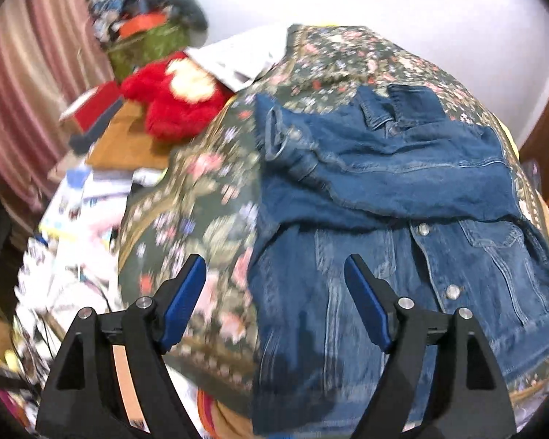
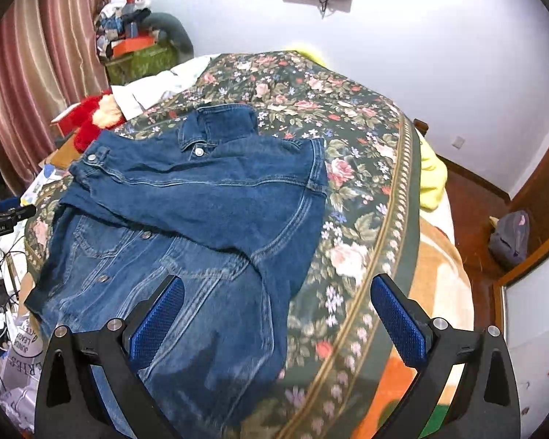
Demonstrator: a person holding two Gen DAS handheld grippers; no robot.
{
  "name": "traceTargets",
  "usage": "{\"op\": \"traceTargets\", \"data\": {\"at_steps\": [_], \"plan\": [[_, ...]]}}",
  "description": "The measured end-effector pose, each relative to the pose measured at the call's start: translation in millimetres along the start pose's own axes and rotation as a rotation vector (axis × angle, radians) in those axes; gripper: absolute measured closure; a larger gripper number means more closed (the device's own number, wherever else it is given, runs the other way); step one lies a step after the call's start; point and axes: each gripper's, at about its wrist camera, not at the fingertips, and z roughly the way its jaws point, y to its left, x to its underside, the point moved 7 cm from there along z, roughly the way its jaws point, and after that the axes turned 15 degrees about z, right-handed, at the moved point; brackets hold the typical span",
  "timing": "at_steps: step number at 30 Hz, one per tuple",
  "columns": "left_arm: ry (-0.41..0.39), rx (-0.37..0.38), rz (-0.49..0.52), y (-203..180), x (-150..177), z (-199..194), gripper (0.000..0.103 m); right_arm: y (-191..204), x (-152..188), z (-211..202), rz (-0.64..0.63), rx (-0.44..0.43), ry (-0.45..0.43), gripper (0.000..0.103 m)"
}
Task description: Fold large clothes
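Observation:
A blue denim jacket (image 1: 384, 190) lies on a bed with a dark floral cover (image 1: 208, 190). Its sleeves are folded across the chest, the collar points to the far end. My left gripper (image 1: 274, 274) is open and empty, hovering above the jacket's near left hem. In the right wrist view the jacket (image 2: 201, 197) lies on the floral cover (image 2: 366, 190), left of middle. My right gripper (image 2: 276, 296) is open and empty, above the jacket's near right hem and the cover beside it.
A red plush toy (image 1: 175, 98) and white cloth (image 1: 234, 55) lie at the bed's far left. Clutter and papers (image 1: 77, 197) sit left of the bed. A yellow cloth (image 2: 432, 172) hangs on the right side. A grey bag (image 2: 508, 237) sits on the floor.

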Motion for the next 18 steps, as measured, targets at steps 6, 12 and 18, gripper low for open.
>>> {"op": "traceTargets", "data": {"at_steps": [6, 12, 18], "plan": [[0.078, 0.049, -0.097, 6.3, 50.1, 4.7, 0.025, -11.1, 38.0, -5.2, 0.07, -0.027, 0.069, 0.002], [0.159, 0.128, -0.194, -7.0, 101.0, 23.2, 0.026, -13.6, 70.3, -1.1, 0.122, -0.051, 0.124, 0.002], [0.235, 0.168, -0.27, -18.1, 133.4, 44.5, 0.025, -10.8, 87.8, 1.8, 0.245, -0.174, 0.183, 0.006]]}}
